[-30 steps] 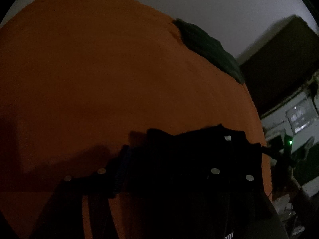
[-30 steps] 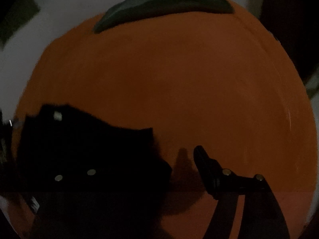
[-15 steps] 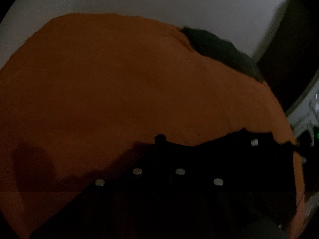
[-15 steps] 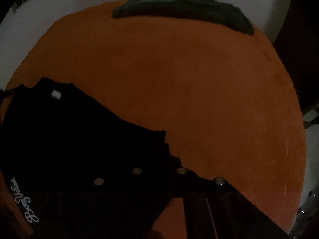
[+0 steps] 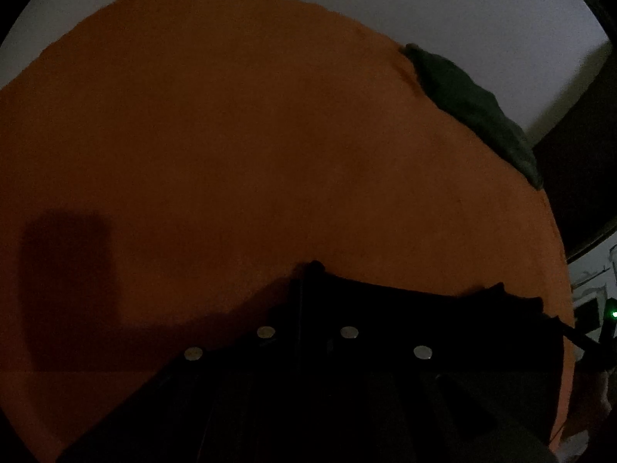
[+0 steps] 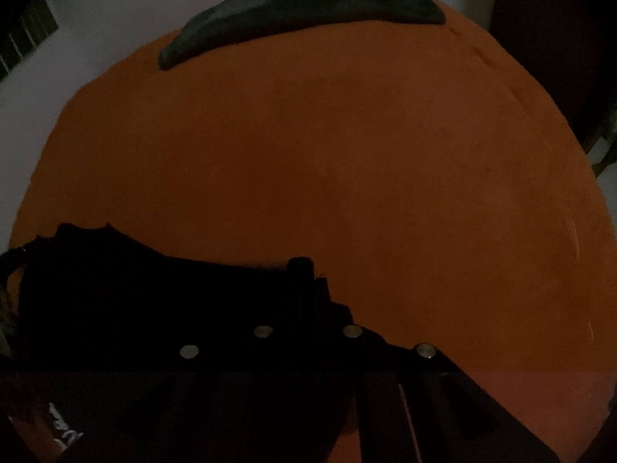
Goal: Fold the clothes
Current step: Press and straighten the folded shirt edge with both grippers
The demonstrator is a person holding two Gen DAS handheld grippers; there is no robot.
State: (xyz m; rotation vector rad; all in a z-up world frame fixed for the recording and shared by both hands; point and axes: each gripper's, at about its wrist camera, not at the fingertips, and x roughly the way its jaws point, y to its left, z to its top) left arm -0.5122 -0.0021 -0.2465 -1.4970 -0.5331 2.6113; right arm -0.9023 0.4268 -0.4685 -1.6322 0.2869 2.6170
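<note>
both the left tongs (image 5: 308, 270) and right tongs (image 6: 302, 266) have just been closing and now pinch the black garment's (image 6: 135, 293) edge near the orange table's (image 6: 347, 154) near edge, ready to fold.

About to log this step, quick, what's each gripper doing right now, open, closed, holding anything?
Left gripper: closed on the edge of the black garment.
Right gripper: closed on the same black garment's other edge, over the orange cloth.
</note>
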